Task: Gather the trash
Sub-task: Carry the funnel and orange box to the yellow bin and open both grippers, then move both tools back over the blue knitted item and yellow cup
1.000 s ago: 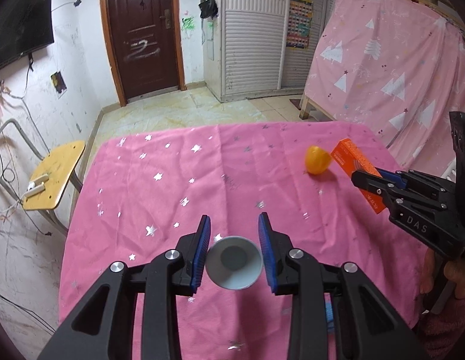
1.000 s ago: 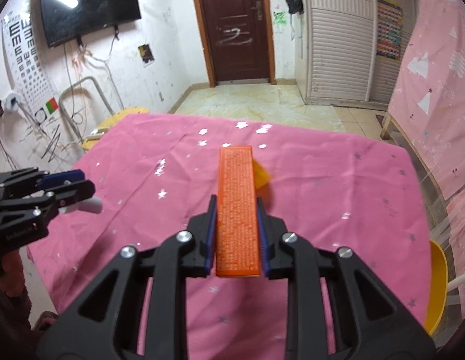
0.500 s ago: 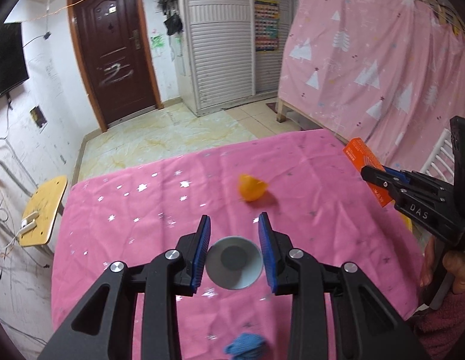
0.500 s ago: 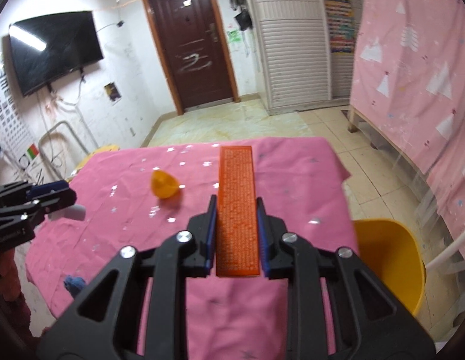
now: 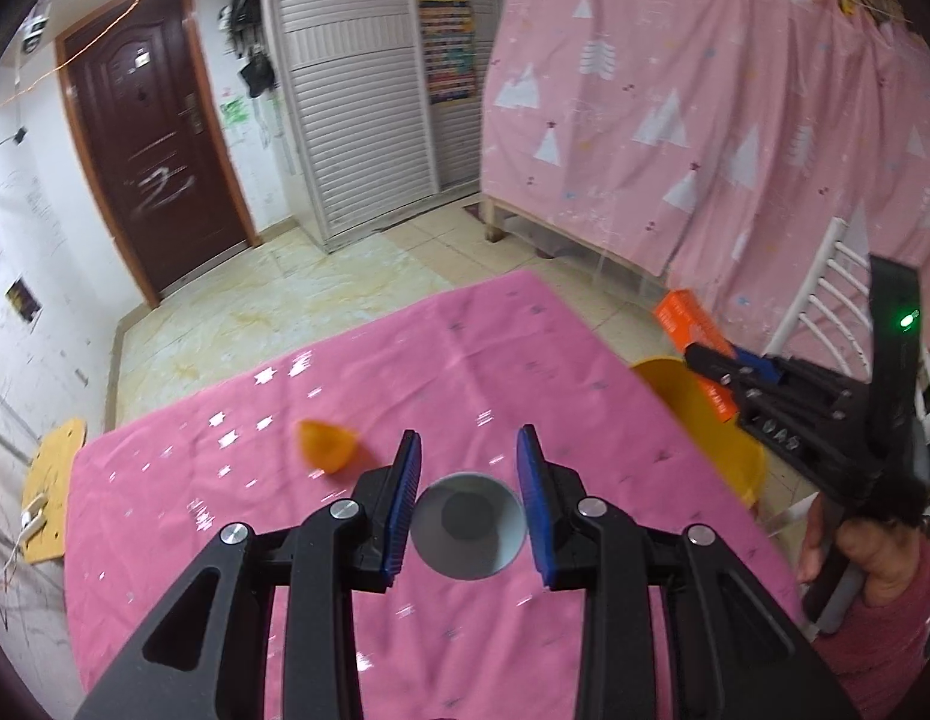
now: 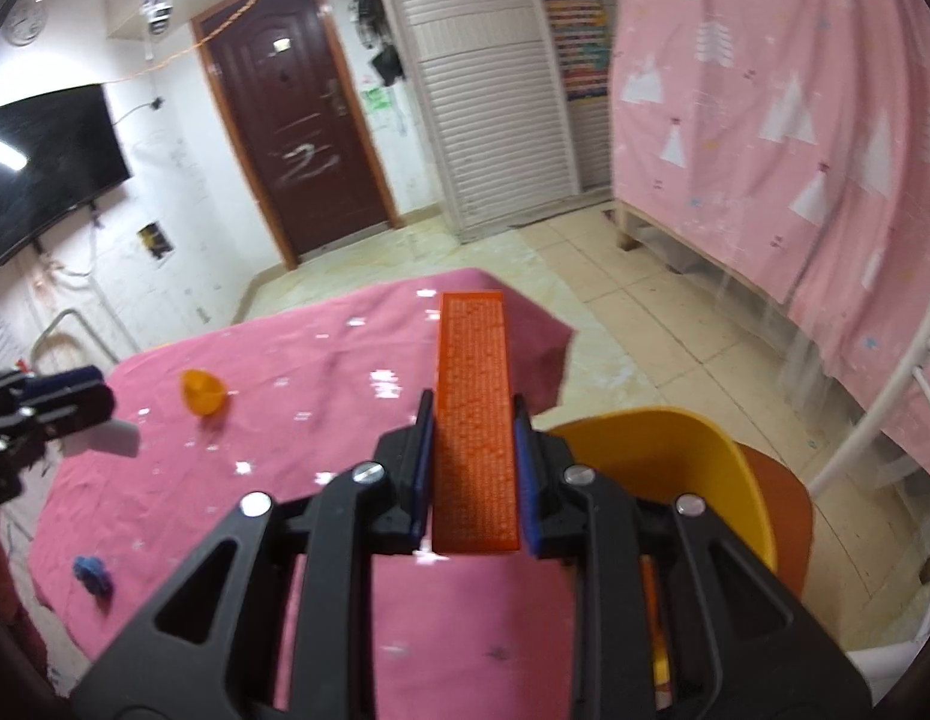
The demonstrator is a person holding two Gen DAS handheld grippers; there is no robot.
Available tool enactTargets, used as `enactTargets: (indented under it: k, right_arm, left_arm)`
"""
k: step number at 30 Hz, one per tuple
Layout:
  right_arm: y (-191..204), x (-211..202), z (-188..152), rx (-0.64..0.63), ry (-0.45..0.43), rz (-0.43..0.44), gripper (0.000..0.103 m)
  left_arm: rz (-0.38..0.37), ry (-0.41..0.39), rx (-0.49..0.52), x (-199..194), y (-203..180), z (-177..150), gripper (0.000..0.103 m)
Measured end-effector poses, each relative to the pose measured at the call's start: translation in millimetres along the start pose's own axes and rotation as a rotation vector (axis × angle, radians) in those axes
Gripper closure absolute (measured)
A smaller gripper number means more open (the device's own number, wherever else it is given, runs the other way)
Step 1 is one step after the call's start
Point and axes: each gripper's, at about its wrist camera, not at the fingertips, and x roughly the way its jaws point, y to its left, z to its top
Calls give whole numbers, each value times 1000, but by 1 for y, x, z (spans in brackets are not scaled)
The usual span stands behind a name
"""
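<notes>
Beyond the bench's right edge, yellow bin lies just past right fingers pinching orange box lengthwise; left fingers pinch grey cup.

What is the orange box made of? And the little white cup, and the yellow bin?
The orange box looks like printed cardboard: flat faces, sharp corners, fine print, matte. The white cup is probably paper, though thin plastic is possible: thin rim, dull pale wall. The yellow bin looks like moulded plastic: smooth, curved, even colour, slight sheen.
</notes>
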Motion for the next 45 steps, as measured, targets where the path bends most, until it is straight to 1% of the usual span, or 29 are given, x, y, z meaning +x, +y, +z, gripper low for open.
enactTargets:
  k: [3, 9, 13, 17, 18, 19, 20, 21, 22, 26, 31, 35, 37, 39, 41, 45]
  right_arm:
    - [-16, 3, -3, 24, 2, -36, 81]
    - [-40, 6, -5, 66, -1, -50, 81]
    - [-53, 8, -5, 86, -1, -57, 81]
    - [-63, 7, -7, 108, 2, -77, 81]
    - [-65, 8, -7, 116, 7, -74, 76]
    - [-69, 9, -7, 125, 14, -74, 70]
    - [-72, 9, -7, 134, 16, -77, 53]
    - [-75, 9, -8, 143, 15, -76, 42]
    - [-77, 8, -7, 154, 11, -73, 42]
    - [-92, 0, -8, 202, -18, -85, 42]
    - [-121, -13, -8, 284, -52, -101, 41]
    - [-131, -16, -9, 315, -55, -99, 41]
    - [-130, -15, -9, 314, -54, -94, 41]
    - [-131, -14, -8, 309, -53, -88, 41]
    - [-128, -13, -8, 300, -51, -83, 41]
    - [-125, -12, -8, 292, -49, -74, 41]
  left_arm:
    - [-26, 11, 27, 7, -21, 7, 78]
    - [-54, 23, 82, 20, -65, 20, 78]
    - [-79, 37, 94, 31, -83, 26, 78]
    - [-106, 53, 82, 43, -98, 32, 78]
    - [-115, 54, 77, 46, -99, 34, 78]
    - [-127, 58, 68, 50, -103, 37, 78]
    - [-138, 60, 62, 53, -104, 39, 78]
    - [-149, 61, 55, 56, -106, 41, 78]
    - [-160, 64, 47, 60, -108, 43, 78]
    - [-191, 74, 19, 75, -118, 51, 78]
    - [-234, 81, -3, 89, -133, 59, 78]
    - [-253, 53, -16, 94, -143, 64, 78]
    - [-272, 53, -21, 97, -146, 66, 75]
    - [-269, 49, -21, 97, -149, 66, 62]
    - [-260, 46, -19, 97, -151, 66, 56]
    - [-245, 51, -28, 95, -148, 65, 55]
